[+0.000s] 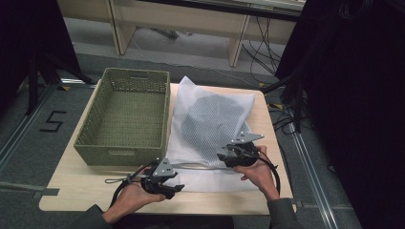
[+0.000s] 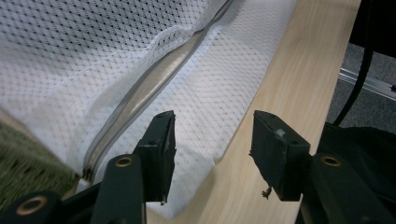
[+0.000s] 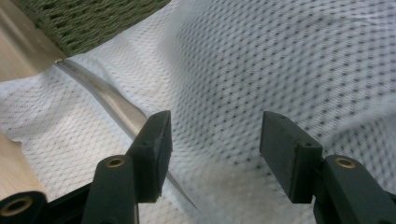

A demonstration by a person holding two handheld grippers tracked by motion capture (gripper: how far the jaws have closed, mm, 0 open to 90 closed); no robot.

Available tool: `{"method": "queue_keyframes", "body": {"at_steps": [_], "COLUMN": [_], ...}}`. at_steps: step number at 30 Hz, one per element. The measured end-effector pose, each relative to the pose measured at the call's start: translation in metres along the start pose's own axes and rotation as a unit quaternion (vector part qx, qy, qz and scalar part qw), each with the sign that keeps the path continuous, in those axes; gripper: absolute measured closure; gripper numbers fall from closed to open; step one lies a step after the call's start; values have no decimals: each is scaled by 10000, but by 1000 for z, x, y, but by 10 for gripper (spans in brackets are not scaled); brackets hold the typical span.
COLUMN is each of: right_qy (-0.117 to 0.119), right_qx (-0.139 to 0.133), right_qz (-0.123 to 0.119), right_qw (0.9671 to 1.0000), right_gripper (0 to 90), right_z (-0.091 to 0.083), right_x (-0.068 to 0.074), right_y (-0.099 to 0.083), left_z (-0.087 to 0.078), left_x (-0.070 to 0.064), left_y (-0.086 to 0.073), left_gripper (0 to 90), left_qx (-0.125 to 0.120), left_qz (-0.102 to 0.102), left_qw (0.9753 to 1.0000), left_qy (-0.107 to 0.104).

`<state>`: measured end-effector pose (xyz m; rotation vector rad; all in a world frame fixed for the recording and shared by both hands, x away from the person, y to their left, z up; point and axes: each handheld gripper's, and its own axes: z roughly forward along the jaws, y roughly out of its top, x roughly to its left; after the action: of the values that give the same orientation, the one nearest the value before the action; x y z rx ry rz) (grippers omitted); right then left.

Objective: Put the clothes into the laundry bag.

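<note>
Holding both grippers low at the near side of the table (image 1: 71,181), you have them placed at the two ends of the zipper (image 1: 196,166) of the white mesh laundry bag (image 1: 210,138), and this looks like the reason for their position: one can hold the cloth while the other works along the zipper line. Your left gripper (image 1: 165,183) is at the near left corner of the bag, with its jaws spread apart and nothing between them; in the left gripper view the corner of the bag (image 2: 196,186) lies just under the left jaw and the bare wood under the right jaw. Your right gripper (image 1: 228,155) hovers above the mesh (image 3: 280,70) near the right end of the zipper (image 3: 107,100), jaws also wide open and not grasping anything; I cannot tell if it touches the cloth. The bag lies flat on the table, just beside the green woven basket (image 1: 90,138), its left edge against the basket wall. It is white, thin and net-like, and a dark round item (image 1: 210,121) shows through it in the middle. The zipper runs as a greyish band across the near part, a little curved, and it seems closed, though I am not sure. The cloth is soft and wrinkled, so I judge it will slip and bunch easily when pinched.
</note>
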<state>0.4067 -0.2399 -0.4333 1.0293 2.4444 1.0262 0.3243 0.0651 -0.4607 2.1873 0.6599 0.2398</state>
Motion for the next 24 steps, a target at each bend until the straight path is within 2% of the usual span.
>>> {"method": "queue_keyframes", "body": {"at_steps": [1,2,4,5,6,7,8,9,10,11,14,15,16,18,19,20,21,22,23,24], "right_qy": [-104,-71,-202,-235,-181,-212,-242,-227,-252,-272,-259,-276,-246,-259,-241,-258,-248,-236,-253,-239], "right_qx": [-201,-90,-257,-311,-240,-280,-313,-242,-302,-376,-367,-443,-382,-433,-365,-393,-382,-347,-363,-327], "right_qz": [28,73,50,36,250,114,92,201,188,195,314,231,289,236,300,331,340,293,239,231], "right_qw": [9997,9999,9995,9992,9992,9993,9992,9992,9990,9987,9985,9984,9985,9984,9986,9983,9984,9987,9987,9989], "right_gripper": [428,416,409,403,400,397,389,378,373,372,359,357,352,344,342,341,339,336,334,333], "right_z": [1,-3,-4,-5,-7,-7,-8,-10,-9,-10,-15,-14,-17,-18,-20,-20,-20,-21,-22,-23], "right_x": [-1,-2,-4,-4,-1,-3,-4,-2,-2,-1,3,3,5,7,9,11,12,11,10,10], "right_y": [-2,-2,-4,-5,-5,-6,-7,-7,-7,-9,-10,-11,-12,-15,-17,-19,-21,-23,-25,-26], "left_z": [-3,-5,-10,-12,-14,-16,-17,-19,-21,-23,-29,-32,-34,-39,-42,-44,-47,-50,-51,-54], "left_x": [0,0,0,0,1,2,2,3,5,5,10,13,15,19,22,22,25,26,28,30], "left_y": [-2,-3,-6,-8,-9,-11,-11,-13,-14,-15,-17,-18,-19,-21,-22,-24,-25,-26,-27,-29], "left_gripper": [463,449,424,406,392,385,377,371,366,359,335,327,316,297,290,283,277,275,273,267], "left_qx": [-15,-11,-28,-46,-60,-78,-93,-144,-155,-162,-186,-191,-216,-268,-264,-289,-298,-284,-325,-320], "left_qz": [43,7,75,11,-15,-63,-61,-100,-72,-134,-202,-238,-230,-376,-279,-413,-340,-416,-372,-412], "left_qw": [10000,10000,9999,9999,9998,9997,9997,9996,9995,9994,9989,9988,9989,9983,9986,9979,9980,9978,9978,9976], "left_qy": [35,38,83,140,169,210,218,233,247,291,384,377,346,366,374,398,431,437,451,459]}}
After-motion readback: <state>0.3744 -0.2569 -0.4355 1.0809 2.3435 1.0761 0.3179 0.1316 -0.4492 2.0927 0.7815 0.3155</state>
